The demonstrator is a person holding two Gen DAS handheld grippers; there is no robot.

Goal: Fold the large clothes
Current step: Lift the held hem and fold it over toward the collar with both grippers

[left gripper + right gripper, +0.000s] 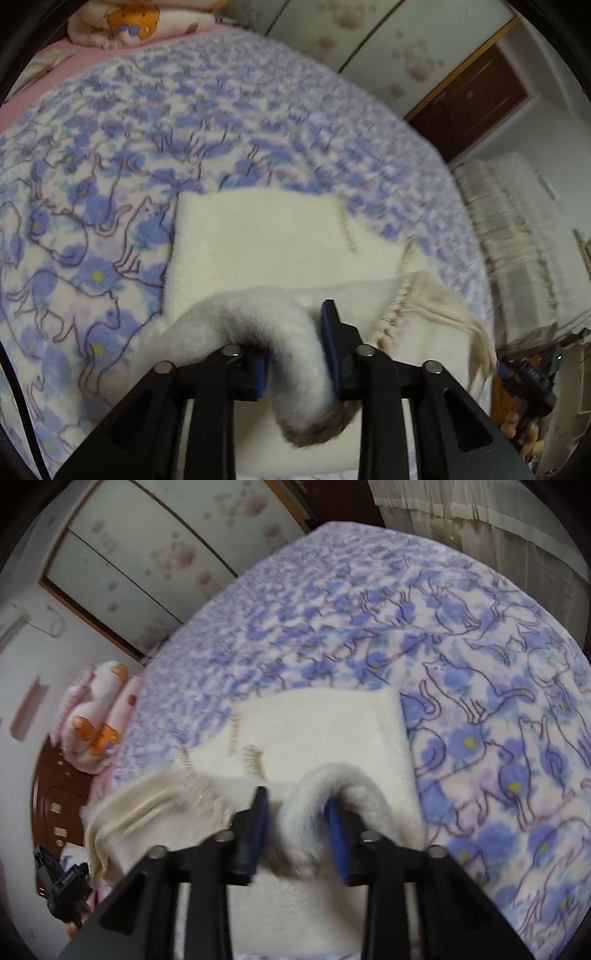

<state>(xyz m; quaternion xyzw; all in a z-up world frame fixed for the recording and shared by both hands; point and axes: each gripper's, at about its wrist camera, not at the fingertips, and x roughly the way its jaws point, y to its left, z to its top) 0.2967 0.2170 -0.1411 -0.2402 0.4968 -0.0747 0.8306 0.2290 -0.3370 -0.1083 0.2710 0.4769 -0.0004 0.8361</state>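
Note:
A cream fleece garment (266, 243) with a zipper lies partly folded on the blue cat-print bedspread (110, 177). My left gripper (295, 354) is shut on a thick fold of its near edge and holds it raised. In the right wrist view the same garment (317, 734) lies ahead, and my right gripper (299, 830) is shut on another fold of its near edge. The cream lining and zipper edge (155, 805) hang to the left of the right gripper.
The bedspread (480, 701) covers the bed. A pink and orange rolled blanket (118, 26) lies at the head of the bed, also in the right wrist view (96, 723). Sliding wardrobe doors (147, 554) and a curtain (517, 240) flank the bed.

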